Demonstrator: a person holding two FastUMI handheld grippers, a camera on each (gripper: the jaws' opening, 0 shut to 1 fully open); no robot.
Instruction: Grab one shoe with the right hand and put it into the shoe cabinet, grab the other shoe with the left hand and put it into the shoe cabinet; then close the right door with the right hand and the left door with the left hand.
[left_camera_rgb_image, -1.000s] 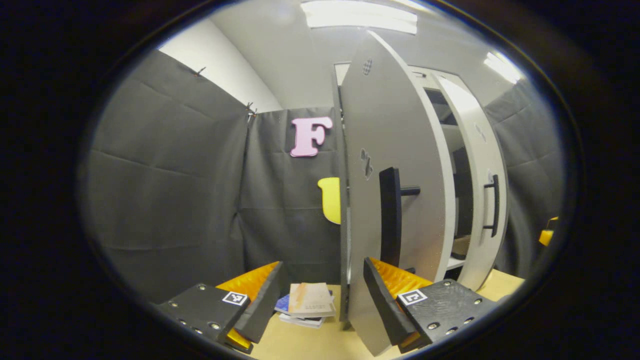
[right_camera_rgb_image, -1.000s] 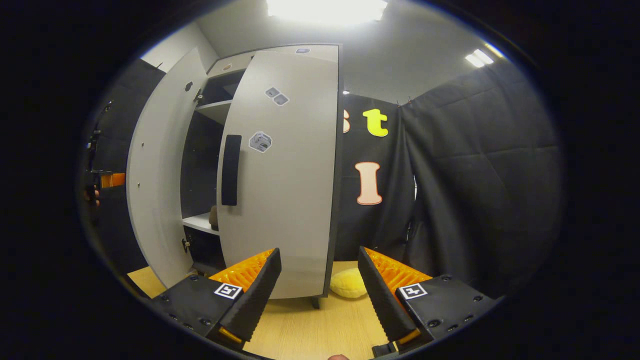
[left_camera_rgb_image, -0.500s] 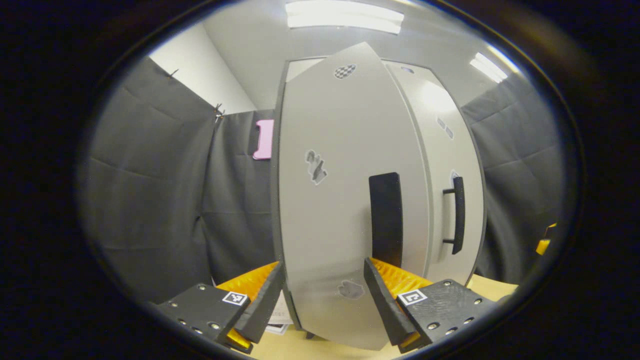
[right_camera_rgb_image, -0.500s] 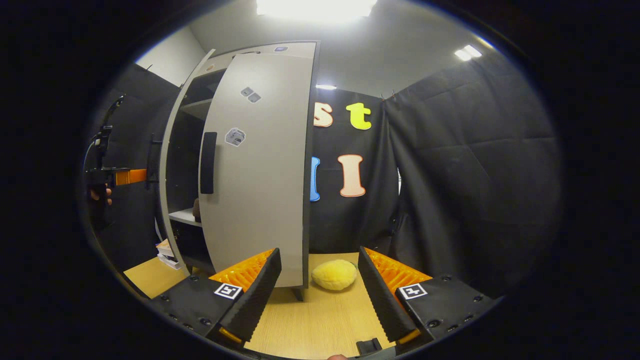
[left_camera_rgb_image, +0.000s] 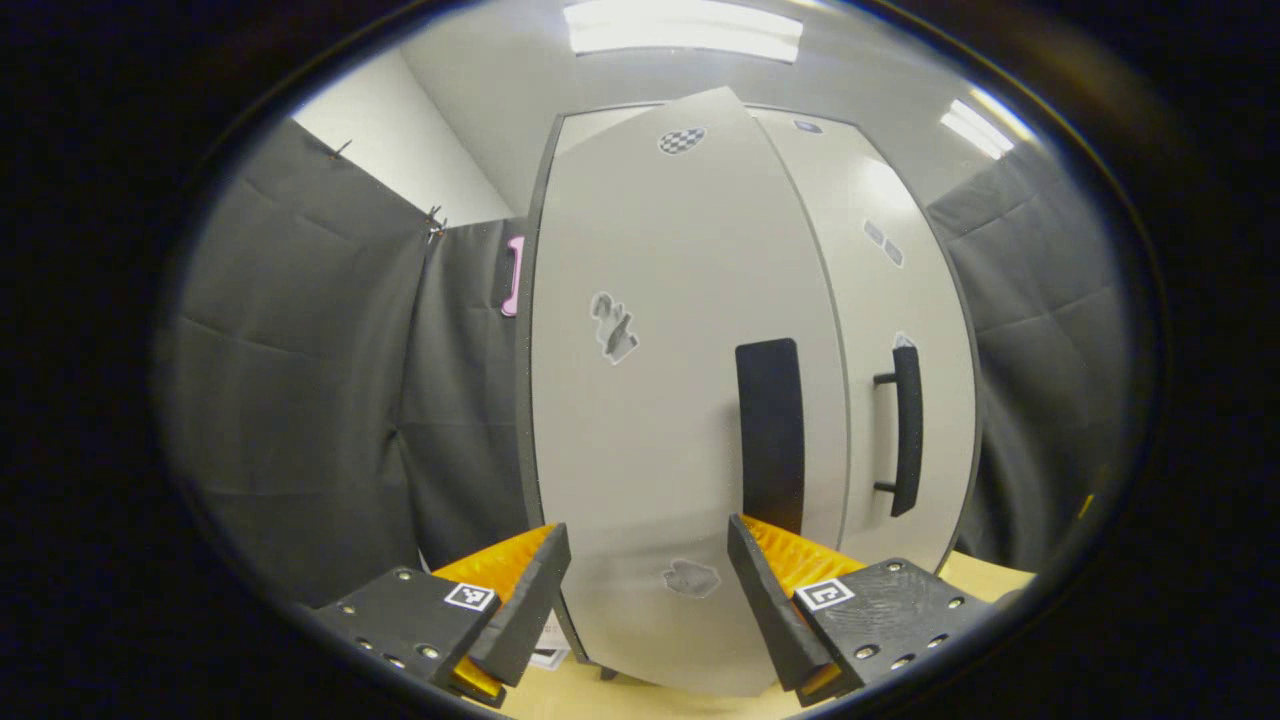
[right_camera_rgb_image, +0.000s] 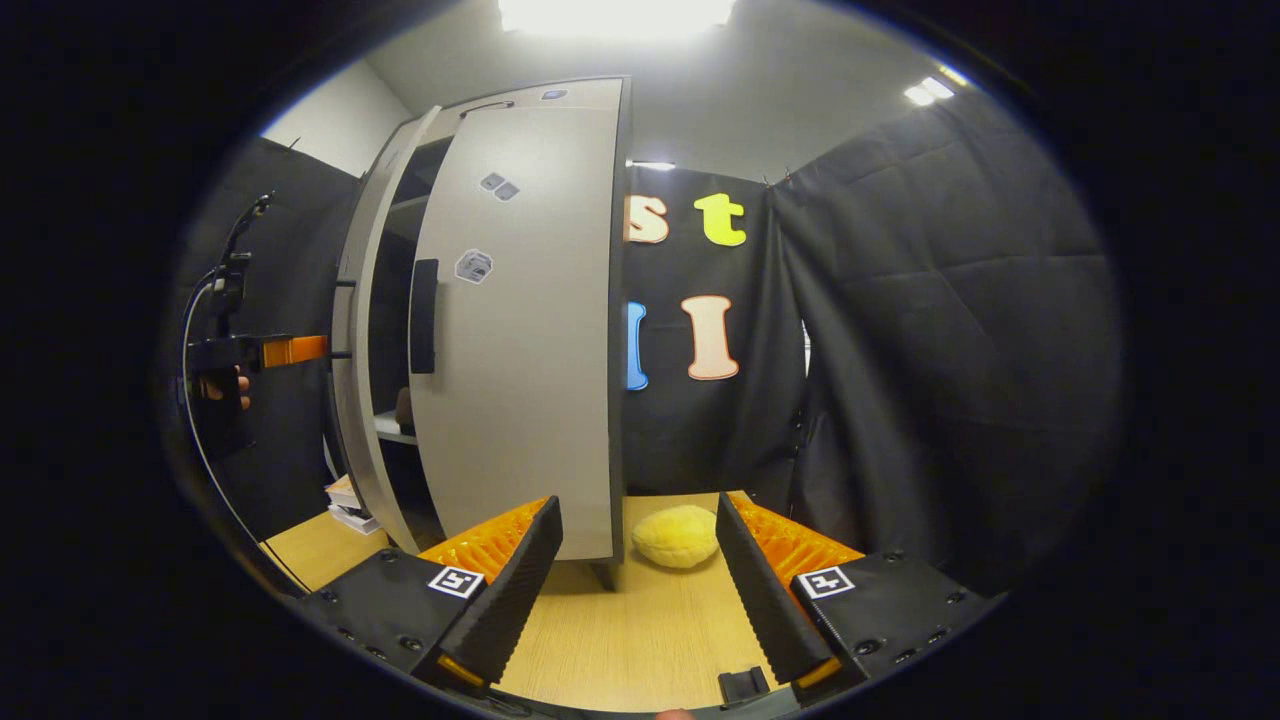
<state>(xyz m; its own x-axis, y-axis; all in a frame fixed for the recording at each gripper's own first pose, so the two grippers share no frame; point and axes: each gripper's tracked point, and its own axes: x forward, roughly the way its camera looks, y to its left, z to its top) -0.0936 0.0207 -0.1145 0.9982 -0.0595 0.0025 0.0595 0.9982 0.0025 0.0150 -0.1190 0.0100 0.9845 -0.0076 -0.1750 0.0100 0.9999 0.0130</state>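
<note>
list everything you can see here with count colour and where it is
tall grey shoe cabinet: 1, grey, on the floor against the black cloth.
grey cabinet doors: 2, left door ajar, right door nearly shut.
black door handles: 2, one per door.
brown shoe: 1 seen, on a shelf through the gap.
yellow round cushion: 1, floor right of cabinet.
stack of books: 1, floor left of cabinet.
left gripper: open, facing the left door.
right gripper: open.
hand: holding the left gripper.

Two cabinet doors (left_camera_rgb_image: 660, 400) (left_camera_rgb_image: 890, 300), two handles (left_camera_rgb_image: 770, 435) (left_camera_rgb_image: 906, 430) (one apiece), one yellow cushion (right_camera_rgb_image: 676, 536).
</note>
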